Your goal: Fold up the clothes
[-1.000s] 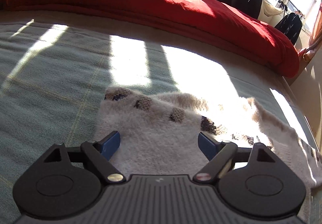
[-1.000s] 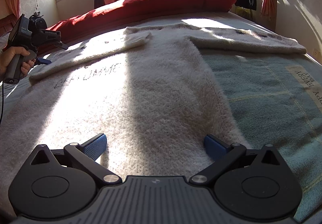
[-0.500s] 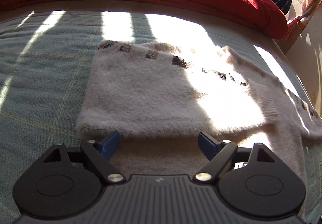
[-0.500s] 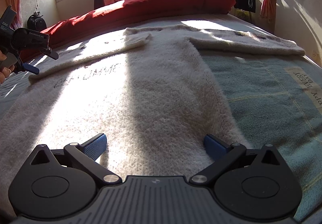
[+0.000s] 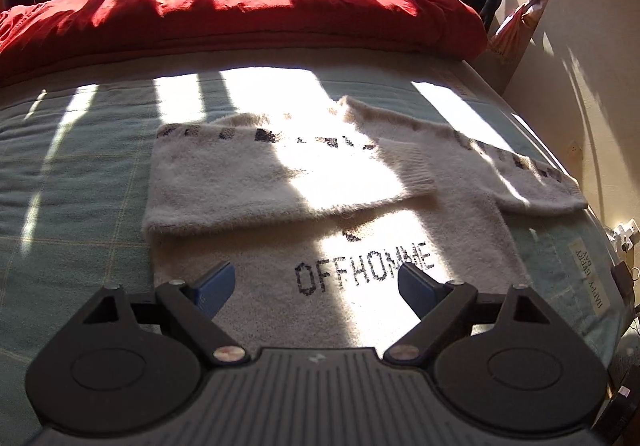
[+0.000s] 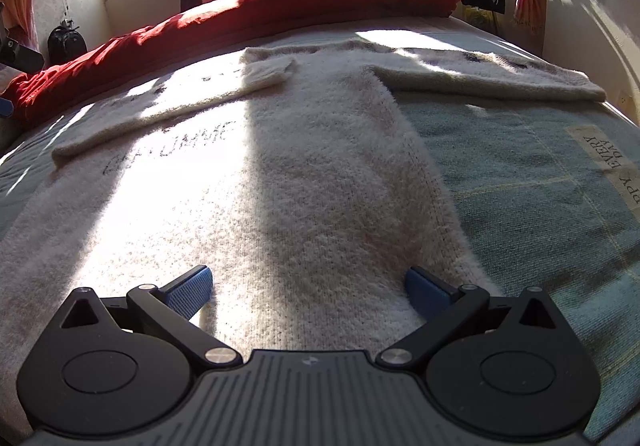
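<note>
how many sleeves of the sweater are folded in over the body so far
1. The folded sleeve lies across the chest of the sweater, above the lettering. The other sleeve is spread out sideways on the bed.

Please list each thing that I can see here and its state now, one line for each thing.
Sweater: lies flat on the bed, lettering up.
Left sleeve: folded across the chest.
Right sleeve: spread out to the side, not yet folded.
Left tongs: opening, nothing between the pads, above the sweater.
Right tongs: open, empty, over the sweater's hem.
Red duvet: bunched at the far end of the bed.
</note>
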Tool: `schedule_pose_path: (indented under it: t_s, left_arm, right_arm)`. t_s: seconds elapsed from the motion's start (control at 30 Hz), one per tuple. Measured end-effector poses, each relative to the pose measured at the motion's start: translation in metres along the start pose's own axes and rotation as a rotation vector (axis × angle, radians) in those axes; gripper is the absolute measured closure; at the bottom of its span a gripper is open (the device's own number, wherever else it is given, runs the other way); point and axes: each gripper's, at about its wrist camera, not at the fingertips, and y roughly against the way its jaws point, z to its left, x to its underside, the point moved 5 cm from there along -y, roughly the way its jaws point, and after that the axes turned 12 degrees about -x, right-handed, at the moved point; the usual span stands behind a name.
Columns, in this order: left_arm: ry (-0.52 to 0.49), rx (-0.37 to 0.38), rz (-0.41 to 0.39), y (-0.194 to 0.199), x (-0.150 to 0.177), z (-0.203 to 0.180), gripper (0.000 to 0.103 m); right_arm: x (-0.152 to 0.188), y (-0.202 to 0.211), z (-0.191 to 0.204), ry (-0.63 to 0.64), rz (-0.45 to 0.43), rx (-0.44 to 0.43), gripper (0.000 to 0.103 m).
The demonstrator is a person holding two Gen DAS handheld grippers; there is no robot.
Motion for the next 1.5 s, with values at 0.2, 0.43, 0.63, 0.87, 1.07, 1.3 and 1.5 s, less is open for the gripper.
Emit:
schedule_pose_path:
  t_s: [0.2, 0.43, 0.63, 0.87, 1.07, 1.3, 1.5]
  left_arm:
    - [-0.005, -0.099, 0.006, -0.025, 0.076, 0.001, 0.015]
    - [-0.038, -0.16, -0.041, -0.016, 0.147, -0.006, 0.013]
    - [0.008, -0.182, -0.046, 0.006, 0.177, -0.008, 0.01]
    - [0.003, -0.204, -0.063, 0.015, 0.18, -0.019, 0.01]
    - [0.086, -0.209, -0.062, 0.017, 0.194, 0.004, 0.01]
    - [0.169, -0.175, -0.09, 0.024, 0.192, 0.025, 0.01]
    - [0.107, -0.182, -0.101, 0.01, 0.194, 0.015, 0.007]
  right_arm:
    - [0.004, 0.0, 0.003, 0.03, -0.023, 0.016, 0.0]
    - [0.008, 0.003, 0.003, 0.038, -0.054, 0.021, 0.0]
    - [0.013, 0.004, 0.005, 0.065, -0.094, 0.033, 0.0]
    - [0.016, 0.004, 0.008, 0.087, -0.125, 0.052, 0.0]
    - [0.018, 0.004, 0.008, 0.094, -0.135, 0.06, 0.0]
    - [0.018, 0.005, 0.01, 0.095, -0.127, 0.072, 0.0]
    - [0.001, 0.033, 0.018, 0.078, -0.076, 0.057, 0.0]
